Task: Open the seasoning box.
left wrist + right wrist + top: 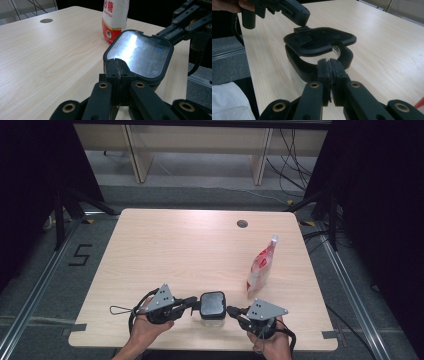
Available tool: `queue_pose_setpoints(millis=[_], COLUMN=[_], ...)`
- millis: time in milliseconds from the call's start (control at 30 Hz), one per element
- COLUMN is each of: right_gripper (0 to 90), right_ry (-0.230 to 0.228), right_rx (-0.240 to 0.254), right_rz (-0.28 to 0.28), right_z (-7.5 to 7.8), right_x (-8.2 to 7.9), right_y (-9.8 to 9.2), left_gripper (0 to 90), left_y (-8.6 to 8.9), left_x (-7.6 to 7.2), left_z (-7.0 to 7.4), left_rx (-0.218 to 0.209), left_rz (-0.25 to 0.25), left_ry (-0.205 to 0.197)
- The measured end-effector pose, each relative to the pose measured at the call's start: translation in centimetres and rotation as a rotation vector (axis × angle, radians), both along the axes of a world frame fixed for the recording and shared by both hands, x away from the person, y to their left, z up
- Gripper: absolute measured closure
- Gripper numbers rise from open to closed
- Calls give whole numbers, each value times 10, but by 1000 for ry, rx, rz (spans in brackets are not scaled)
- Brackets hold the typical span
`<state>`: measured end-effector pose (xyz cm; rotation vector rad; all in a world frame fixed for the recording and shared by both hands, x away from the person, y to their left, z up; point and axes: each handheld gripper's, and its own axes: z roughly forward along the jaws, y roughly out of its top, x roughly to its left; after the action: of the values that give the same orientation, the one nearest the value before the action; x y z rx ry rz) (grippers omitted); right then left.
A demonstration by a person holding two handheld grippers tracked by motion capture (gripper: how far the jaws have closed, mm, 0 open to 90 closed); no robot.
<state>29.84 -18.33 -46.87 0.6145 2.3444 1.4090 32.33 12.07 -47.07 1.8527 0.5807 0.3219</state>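
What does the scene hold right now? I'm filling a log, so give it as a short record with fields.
table: light wood, round hole at far side
jar: clear, black lid, near front edge
lid: lifted on one side in right gripper view
left gripper: shut, at lid's left edge
right gripper: shut, at jar's right rim
bag: red-white pouch, upright, right of jar

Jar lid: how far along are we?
Done: both grippers are at the jar, and the lid is lifted off its collar on one side. In hand: left gripper pinches the lid's tab; right gripper is shut at the rim, grip unclear. Left: lid fully off; sugar bag untouched.
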Motion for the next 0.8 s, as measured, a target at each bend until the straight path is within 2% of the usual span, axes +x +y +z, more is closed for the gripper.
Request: queue_pose_setpoints(millis=[100,200,400,467,500,533,567,600,633,667,733,767,800], right_gripper=[879,879,882,881,882,882,882,882,882,882,882,882,882], right_ry=[-5,-10,-1,-3,-1,3,-6,-6,-7,-17,-31,-31,-15], right_rx=[-6,8,6,17,14,21,20,20,25,23,34,34,37], right_rz=[-4,-3,-2,4,2,2,4,4,5,15,9,9,7], right_z=[1,3,5,5,6,7,8,8,9,10,11,11,13], right_x=[0,0,-1,0,-1,-2,-1,-1,-2,-1,0,0,0], right_y=[1,3,3,3,3,3,3,3,4,4,6,6,7], left_gripper=[891,890,862,804,804,759,737,722,711,700,674,674,661], left_y=[0,0,1,3,5,8,15,15,23,23,29,31,34], left_x=[0,0,1,1,2,0,-2,-2,-4,-4,-5,-4,-4], left_z=[0,0,0,1,2,4,6,6,7,7,6,5,1], left_rx=[3,9,8,-3,-7,-18,-23,-23,-5,-5,18,41,69], left_rz=[0,-2,-5,-4,-18,-20,-35,-35,-36,-36,-43,-47,-38], left_ry=[-3,-7,-13,-7,-20,-13,-21,-21,-29,-29,-11,-17,6])
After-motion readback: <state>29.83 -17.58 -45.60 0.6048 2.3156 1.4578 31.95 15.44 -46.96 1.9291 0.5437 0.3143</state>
